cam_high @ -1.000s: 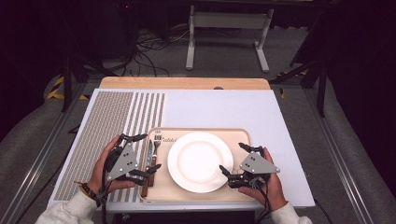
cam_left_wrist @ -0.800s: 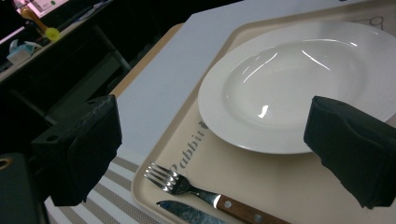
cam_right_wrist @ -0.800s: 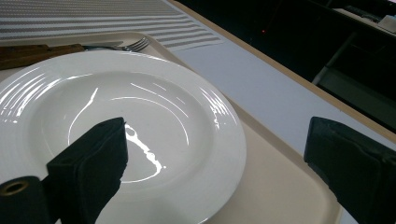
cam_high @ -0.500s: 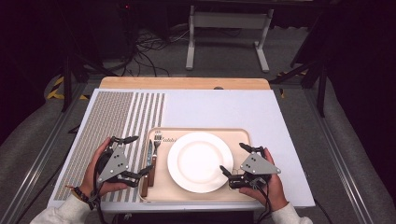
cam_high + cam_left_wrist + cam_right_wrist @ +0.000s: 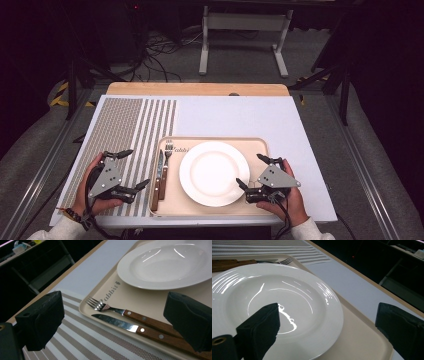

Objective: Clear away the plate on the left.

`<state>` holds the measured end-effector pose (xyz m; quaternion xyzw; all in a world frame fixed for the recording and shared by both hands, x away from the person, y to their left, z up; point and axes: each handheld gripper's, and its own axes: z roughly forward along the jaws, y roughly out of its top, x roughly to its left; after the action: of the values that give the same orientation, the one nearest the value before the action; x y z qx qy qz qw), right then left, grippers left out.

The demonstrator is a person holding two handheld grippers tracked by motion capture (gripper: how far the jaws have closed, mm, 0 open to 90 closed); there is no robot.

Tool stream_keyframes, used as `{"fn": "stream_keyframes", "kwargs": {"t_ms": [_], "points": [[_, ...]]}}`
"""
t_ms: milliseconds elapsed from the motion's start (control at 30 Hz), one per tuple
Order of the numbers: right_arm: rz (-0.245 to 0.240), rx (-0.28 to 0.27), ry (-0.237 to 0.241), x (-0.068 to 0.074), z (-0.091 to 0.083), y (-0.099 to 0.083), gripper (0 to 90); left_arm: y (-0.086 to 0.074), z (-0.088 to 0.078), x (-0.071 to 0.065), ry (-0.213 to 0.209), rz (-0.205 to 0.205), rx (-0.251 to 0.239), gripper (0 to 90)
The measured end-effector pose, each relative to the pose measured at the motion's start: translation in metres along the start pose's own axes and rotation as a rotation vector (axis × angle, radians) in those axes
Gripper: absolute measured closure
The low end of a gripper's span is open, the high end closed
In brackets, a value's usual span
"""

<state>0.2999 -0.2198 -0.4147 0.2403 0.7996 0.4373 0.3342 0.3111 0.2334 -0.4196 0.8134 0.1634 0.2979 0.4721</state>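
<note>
A: Dark room, cables on the floor; white table (image 5: 240, 117), striped mat (image 5: 125, 135), beige tray (image 5: 255, 146).

B: Step?

A: Looks like place setting. Left gripper (image 5: 134, 169) and right gripper (image 5: 254, 171), jaws apart, empty. Fork (image 5: 166, 161) and knife (image 5: 157, 180) lie left of the plate (image 5: 215, 172).

B: Next?

A: Probably gripping the knife's handle.

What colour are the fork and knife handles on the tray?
Brown wood with silver rivets: fork, knife; clearest in the left gripper view.
</note>
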Motion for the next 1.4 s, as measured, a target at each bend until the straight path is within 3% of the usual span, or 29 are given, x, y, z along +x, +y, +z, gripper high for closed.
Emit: {"fn": "stream_keyframes", "kwargs": {"t_ms": [133, 400, 700, 1133, 1400], "points": [[0.005, -0.005, -0.001, 0.000, -0.001, -0.001, 6.2, -0.010, -0.005, 0.004, -0.002, -0.045, -0.002, 4.3], [0.005, -0.008, -0.005, 0.000, -0.004, -0.002, 5.7, -0.019, -0.011, 0.004, -0.001, -0.076, -0.006, 4.4], [0.003, -0.011, 0.001, 0.000, -0.004, -0.003, 5.6, -0.030, -0.014, 0.000, -0.022, -0.164, -0.027, 4.7], [0.006, 0.001, -0.002, 0.004, -0.001, -0.001, 5.9, -0.029, -0.021, 0.000, -0.008, -0.157, -0.073, 3.4], [0.009, 0.000, 0.002, 0.003, -0.002, -0.002, 6.2, -0.027, -0.018, -0.001, -0.001, -0.149, -0.062, 3.4]]}}
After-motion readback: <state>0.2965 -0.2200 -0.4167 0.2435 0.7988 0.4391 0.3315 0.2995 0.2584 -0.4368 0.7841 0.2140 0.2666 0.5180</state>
